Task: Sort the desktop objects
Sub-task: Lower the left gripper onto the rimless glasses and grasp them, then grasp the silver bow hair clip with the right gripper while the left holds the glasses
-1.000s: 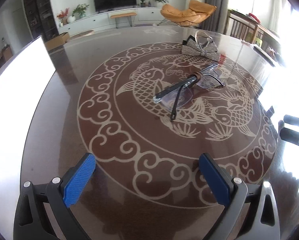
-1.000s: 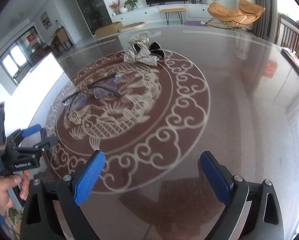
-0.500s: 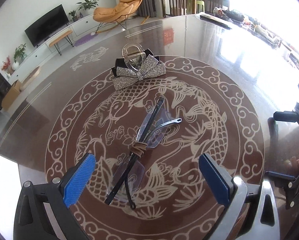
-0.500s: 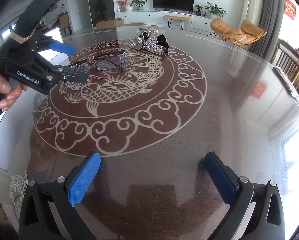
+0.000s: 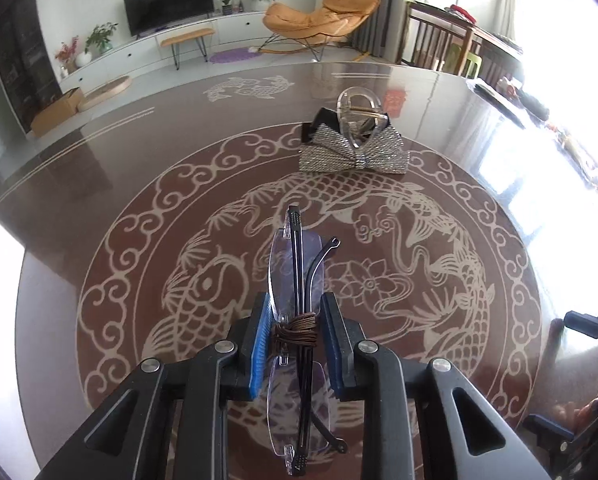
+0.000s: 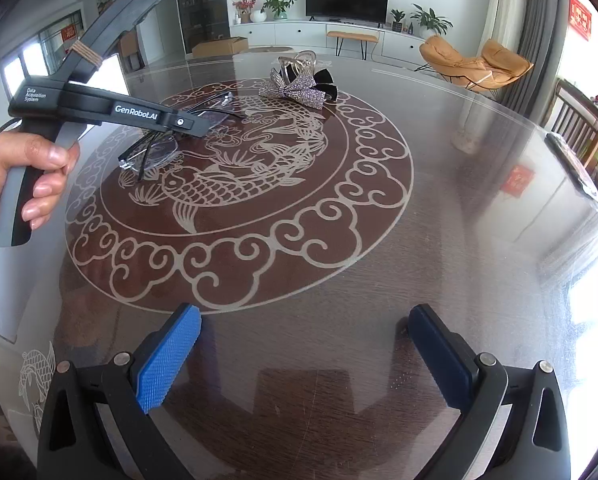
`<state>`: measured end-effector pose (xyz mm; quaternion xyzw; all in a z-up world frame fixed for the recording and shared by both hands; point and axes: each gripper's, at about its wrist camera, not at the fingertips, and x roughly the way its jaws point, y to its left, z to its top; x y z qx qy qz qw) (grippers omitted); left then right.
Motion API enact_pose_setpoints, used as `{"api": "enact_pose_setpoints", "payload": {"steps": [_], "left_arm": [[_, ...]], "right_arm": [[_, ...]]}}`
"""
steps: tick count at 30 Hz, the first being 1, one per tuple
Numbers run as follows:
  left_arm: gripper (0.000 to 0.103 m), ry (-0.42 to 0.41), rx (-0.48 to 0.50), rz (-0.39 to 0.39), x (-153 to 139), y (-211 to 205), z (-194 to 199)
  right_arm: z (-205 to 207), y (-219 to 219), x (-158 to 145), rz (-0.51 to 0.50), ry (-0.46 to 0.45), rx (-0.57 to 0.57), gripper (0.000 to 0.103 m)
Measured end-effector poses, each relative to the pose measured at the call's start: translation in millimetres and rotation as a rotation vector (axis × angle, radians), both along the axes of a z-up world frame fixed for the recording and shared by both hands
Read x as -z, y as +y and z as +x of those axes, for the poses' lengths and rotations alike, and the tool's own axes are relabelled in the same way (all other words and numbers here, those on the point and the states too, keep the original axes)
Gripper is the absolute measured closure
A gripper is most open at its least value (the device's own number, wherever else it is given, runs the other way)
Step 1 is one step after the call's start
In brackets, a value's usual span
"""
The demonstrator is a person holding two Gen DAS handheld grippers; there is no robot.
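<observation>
The left claw (image 5: 295,334) was pinching the folded glasses (image 5: 299,320) right at the bridge, where a brown cord (image 5: 297,330) was wound round them, and that looked the sensible spot: the thickest part of the frame, keeping the blue pads (image 5: 259,346) off most of the lens area. The glasses lay lengthwise between the pads, one lens ahead and one behind, seemingly low over the fish pattern of the worktop (image 5: 479,220); whether they were touching it, I couldn't tell. Further out sat the sparkly bow hair clip (image 5: 353,148), well apart and untouched, probably next in line. The right claw (image 6: 305,354) hung spread wide over bare worktop, gripping nothing, likely kept clear until it was needed.
</observation>
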<state>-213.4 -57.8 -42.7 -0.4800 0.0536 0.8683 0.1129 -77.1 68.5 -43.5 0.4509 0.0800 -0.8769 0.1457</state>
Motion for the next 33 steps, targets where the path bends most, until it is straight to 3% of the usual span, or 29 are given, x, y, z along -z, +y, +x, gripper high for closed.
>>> {"api": "enact_pose_setpoints", "payload": {"steps": [6, 15, 19, 24, 25, 26, 28, 33], "left_arm": [[0.079, 0.028, -0.176, -0.007, 5.8, -48.4, 47.6], [0.076, 0.082, -0.222, -0.013, 12.1, -66.7, 80.7], [0.039, 0.084, -0.245, -0.023, 15.9, -67.2, 78.7], [0.036, 0.103, -0.232, -0.008, 18.5, -70.6, 84.5], [0.03, 0.099, -0.226, -0.007, 19.3, -69.7, 83.5], [0.016, 0.089, -0.221, -0.012, 21.0, -68.5, 82.1], [0.006, 0.069, -0.211, -0.012, 23.4, -67.0, 79.4], [0.004, 0.067, -0.204, -0.014, 24.2, -65.4, 79.1]], "right_arm": [[0.1, 0.0, 0.2, 0.0, 0.0, 0.0, 0.0], [0.1, -0.2, 0.5, 0.0, 0.0, 0.0, 0.0], [0.2, -0.2, 0.6, 0.0, 0.0, 0.0, 0.0], [0.2, -0.3, 0.8, 0.0, 0.0, 0.0, 0.0], [0.1, -0.4, 0.9, 0.0, 0.0, 0.0, 0.0], [0.3, -0.4, 0.9, 0.0, 0.0, 0.0, 0.0], [0.3, -0.4, 1.0, 0.0, 0.0, 0.0, 0.0], [-1.4, 1.4, -0.7, -0.001, -0.004, -0.012, 0.0]]}}
